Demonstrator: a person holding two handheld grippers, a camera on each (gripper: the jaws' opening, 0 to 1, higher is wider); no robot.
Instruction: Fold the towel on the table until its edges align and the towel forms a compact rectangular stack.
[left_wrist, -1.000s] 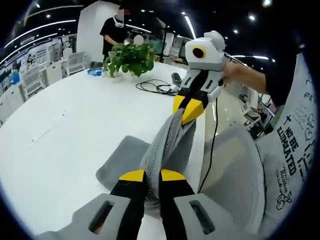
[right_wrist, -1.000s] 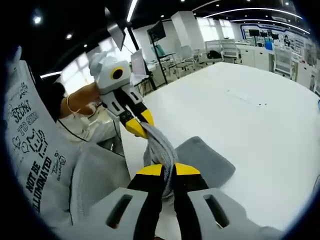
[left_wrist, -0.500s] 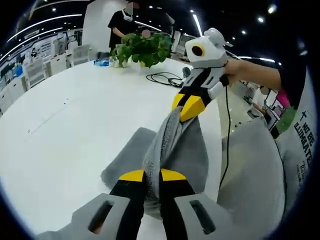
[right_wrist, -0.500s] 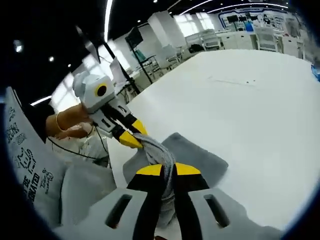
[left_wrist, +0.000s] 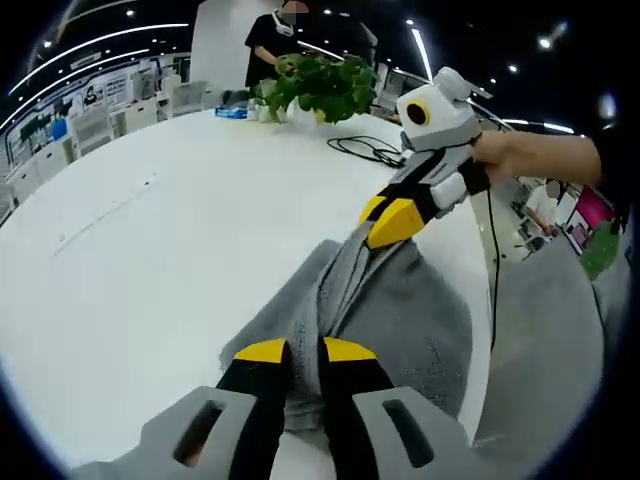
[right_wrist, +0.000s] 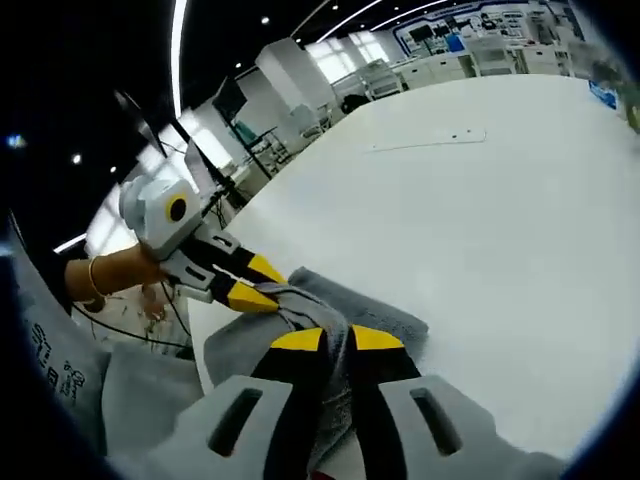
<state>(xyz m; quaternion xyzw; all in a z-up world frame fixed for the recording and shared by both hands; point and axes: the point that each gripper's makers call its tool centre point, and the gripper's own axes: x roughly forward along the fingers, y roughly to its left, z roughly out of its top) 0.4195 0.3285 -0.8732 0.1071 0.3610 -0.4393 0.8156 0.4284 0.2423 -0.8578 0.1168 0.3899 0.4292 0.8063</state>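
Big office room, long white table (left_wrist: 150, 250), green plant (left_wrist: 320, 85) and black cable (left_wrist: 372, 150) at far end. Your grey towel (left_wrist: 400, 310) lies at near table edge, part lifted. Your left gripper (left_wrist: 296, 352) jaws pinch one towel edge tight. Your right gripper (left_wrist: 385, 218) jaws pinch other end tight. Towel bunches in ridge between both grippers, rest flat on table

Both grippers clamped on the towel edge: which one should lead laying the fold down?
Neither clearly. Left gripper and right gripper both pinch the same raised edge of the grey towel over the table; they should move together.
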